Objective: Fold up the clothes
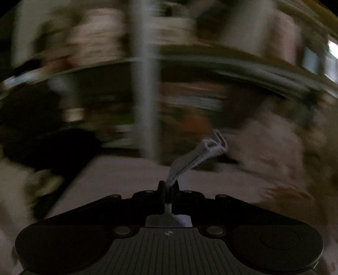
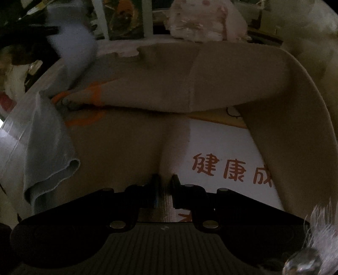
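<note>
though left wrist view is badly smeared, i see left gripper [image 1: 168,186] clamped on grey cloth strip [image 1: 198,156], strip trailing toward 1 o'clock. my right gripper [image 2: 165,179] pinched on beige garment [image 2: 169,88], which spreads from jaws toward 12 o'clock. light blue cloth [image 2: 48,148] hangs at 9 o'clock. white surface with red characters [image 2: 230,167] shows at 2 o'clock. pink plush toy [image 2: 198,21] sits at 12 o'clock.

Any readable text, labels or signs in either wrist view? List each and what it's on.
"健康成" in orange-red characters, cut off at the right by the beige garment, on the white surface under it, right wrist view.
More orange print at the left of that view: partly covered, unreadable.
Picture at the back: no legible text.
Left wrist view: motion-blurred, nothing readable.
</note>
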`<state>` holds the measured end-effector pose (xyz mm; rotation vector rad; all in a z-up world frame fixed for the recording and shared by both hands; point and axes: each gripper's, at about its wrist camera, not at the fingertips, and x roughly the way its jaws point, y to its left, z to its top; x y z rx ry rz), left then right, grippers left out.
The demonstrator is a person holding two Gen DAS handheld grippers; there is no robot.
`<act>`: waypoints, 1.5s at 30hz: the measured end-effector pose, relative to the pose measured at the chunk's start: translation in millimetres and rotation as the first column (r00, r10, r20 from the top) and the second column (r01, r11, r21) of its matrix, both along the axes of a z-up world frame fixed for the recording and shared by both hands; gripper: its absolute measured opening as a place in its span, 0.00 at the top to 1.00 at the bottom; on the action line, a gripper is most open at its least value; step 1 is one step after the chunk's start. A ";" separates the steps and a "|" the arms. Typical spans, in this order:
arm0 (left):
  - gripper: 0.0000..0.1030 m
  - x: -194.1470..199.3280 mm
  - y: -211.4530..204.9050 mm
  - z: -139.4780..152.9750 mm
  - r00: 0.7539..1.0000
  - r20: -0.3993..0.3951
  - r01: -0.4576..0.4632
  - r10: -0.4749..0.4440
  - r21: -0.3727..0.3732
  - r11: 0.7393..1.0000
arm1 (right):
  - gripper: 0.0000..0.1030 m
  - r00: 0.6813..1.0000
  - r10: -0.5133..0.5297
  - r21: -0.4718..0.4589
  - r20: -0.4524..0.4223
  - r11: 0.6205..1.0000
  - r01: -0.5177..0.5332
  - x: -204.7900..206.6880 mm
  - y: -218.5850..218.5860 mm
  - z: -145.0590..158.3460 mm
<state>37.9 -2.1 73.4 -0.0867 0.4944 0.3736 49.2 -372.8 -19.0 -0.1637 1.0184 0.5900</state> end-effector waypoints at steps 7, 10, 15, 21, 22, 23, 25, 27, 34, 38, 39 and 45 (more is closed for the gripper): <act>0.96 -70.5 128.2 1.8 0.922 -0.007 -0.388 0.388 -0.018 0.921 | 0.90 0.999 -0.033 -0.007 -0.007 0.999 0.032 -2.0 3.9 2.5; 0.96 -80.1 157.5 -5.1 0.910 -0.017 -0.414 0.414 -0.034 0.910 | 0.90 0.997 -0.075 -0.017 -0.009 0.997 0.075 -8.2 8.4 3.8; 0.90 -74.9 185.1 -24.9 0.928 -0.111 -0.359 0.355 -0.024 0.933 | 0.90 0.990 -0.143 -0.040 -0.005 0.989 0.143 -21.2 17.3 5.7; 0.73 -77.7 169.7 -39.3 0.947 -0.212 -0.245 0.243 0.014 0.969 | 0.90 0.975 -0.224 -0.067 0.001 0.972 0.223 -36.7 28.1 8.1; 0.69 -83.0 161.0 -38.2 0.959 -0.200 -0.205 0.203 0.007 0.979 | 0.90 0.972 -0.237 -0.072 0.002 0.969 0.236 -39.3 29.9 8.5; 0.64 -88.0 151.5 -37.2 0.970 -0.189 -0.159 0.156 -0.001 0.987 | 0.90 0.968 -0.250 -0.076 0.003 0.965 0.250 -41.9 31.7 8.9; 0.58 -95.6 124.8 -37.4 0.982 -0.187 -0.016 0.010 -0.030 0.999 | 0.91 0.961 -0.276 -0.070 0.001 0.959 0.275 -45.5 33.5 12.1; 0.52 -100.0 97.7 -40.0 0.971 -0.195 0.126 -0.137 -0.069 0.990 | 0.91 0.951 -0.308 -0.021 -0.009 0.951 0.308 -49.9 32.4 22.7; 0.39 -98.6 47.6 -57.2 0.897 -0.202 0.345 -0.393 -0.235 0.909 | 0.91 0.923 -0.382 0.265 -0.035 0.887 0.378 -82.9 19.2 93.6; 0.38 -100.1 48.1 -70.5 0.869 -0.227 0.354 -0.439 -0.334 0.874 | 0.91 0.930 -0.364 0.227 -0.045 0.903 0.364 -112.6 18.4 104.3; 0.37 -101.4 48.8 -73.5 0.866 -0.232 0.351 -0.443 -0.350 0.869 | 0.91 0.931 -0.362 0.189 -0.050 0.912 0.364 -118.5 19.5 99.3; 0.37 -100.0 50.2 -87.8 0.853 -0.269 0.325 -0.446 -0.394 0.860 | 0.91 0.929 -0.352 -0.068 -0.110 0.936 0.347 -149.8 29.8 47.1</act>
